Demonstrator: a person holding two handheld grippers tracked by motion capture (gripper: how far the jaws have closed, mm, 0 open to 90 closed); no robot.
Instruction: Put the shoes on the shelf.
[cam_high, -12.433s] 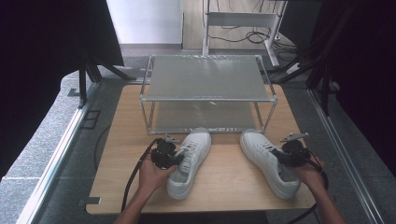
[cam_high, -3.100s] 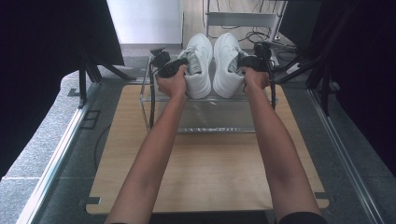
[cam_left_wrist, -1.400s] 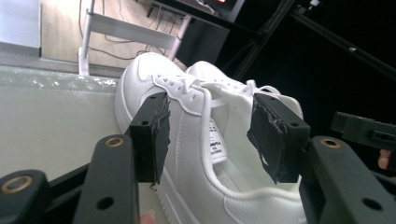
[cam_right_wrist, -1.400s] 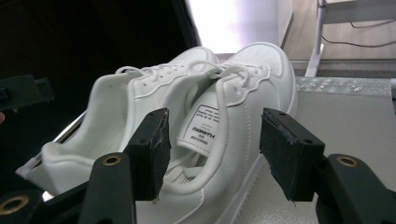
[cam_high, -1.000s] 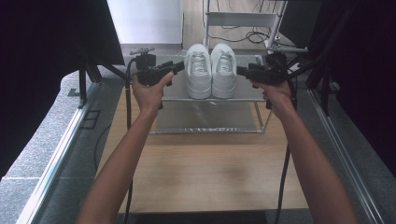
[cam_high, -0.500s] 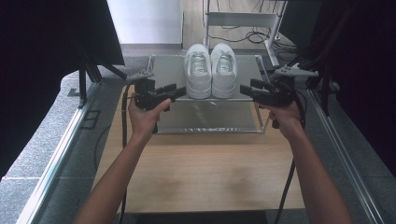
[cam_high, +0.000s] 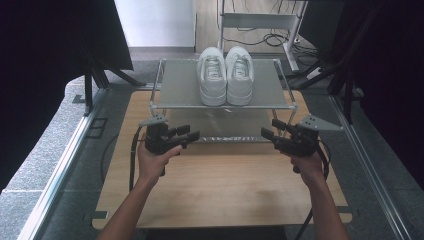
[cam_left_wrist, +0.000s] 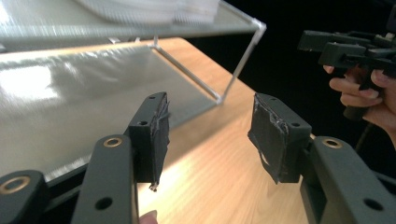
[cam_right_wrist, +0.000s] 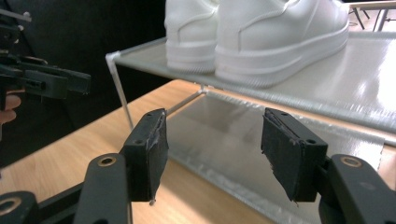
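Apparently done: both white shoes (cam_high: 225, 75) sit side by side, touching, on the top shelf of the rack (cam_high: 175, 95), heels toward the person. Left tool (cam_high: 186, 135) and right tool (cam_high: 271, 132) hover over the worktop (cam_high: 225, 185) in front of the rack, jaws wide, empty. Nothing obvious left.
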